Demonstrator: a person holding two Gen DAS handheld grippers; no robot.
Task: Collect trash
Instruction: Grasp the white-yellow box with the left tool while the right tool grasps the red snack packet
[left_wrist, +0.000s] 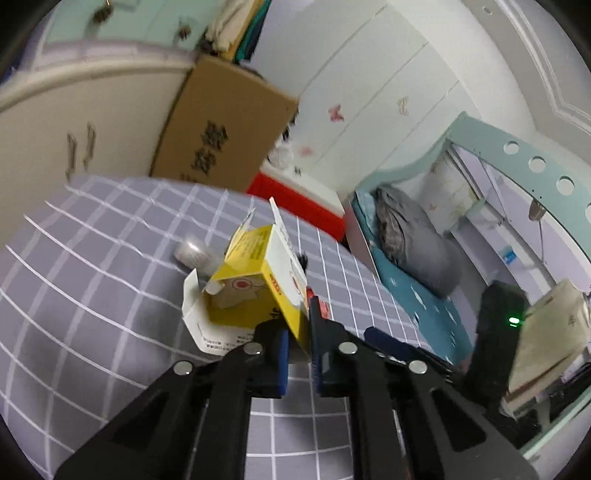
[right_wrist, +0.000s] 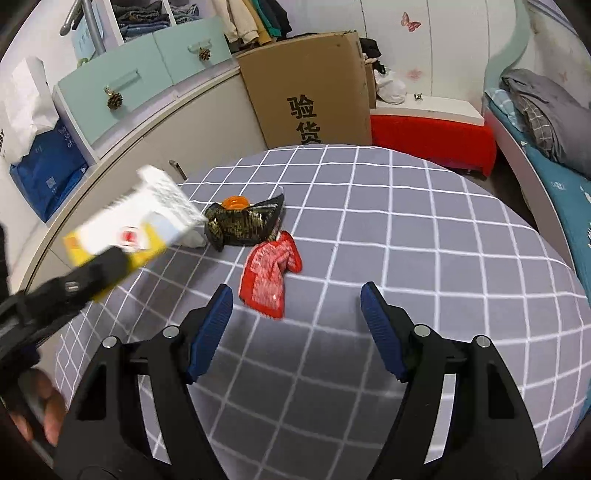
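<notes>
My left gripper (left_wrist: 298, 325) is shut on an open yellow and white carton (left_wrist: 255, 284) and holds it above the grey checked table (left_wrist: 92, 295). The carton (right_wrist: 140, 225) and left gripper (right_wrist: 107, 266) also show at the left of the right wrist view. My right gripper (right_wrist: 295, 299) is open and empty, just above the table (right_wrist: 424, 240). A red wrapper (right_wrist: 271, 277) lies just ahead of its left finger. Behind it lie a dark crumpled wrapper (right_wrist: 243, 221), an orange cap (right_wrist: 236, 203) and a pale scrap (right_wrist: 192, 240).
A cardboard box (right_wrist: 310, 81) stands behind the table beside a red stool (right_wrist: 432, 144). A bed with a grey blanket (right_wrist: 546, 110) is at the right. Teal drawers (right_wrist: 122, 85) and a blue bag (right_wrist: 48, 173) are at the left. A small clear plastic piece (left_wrist: 192, 253) lies on the table.
</notes>
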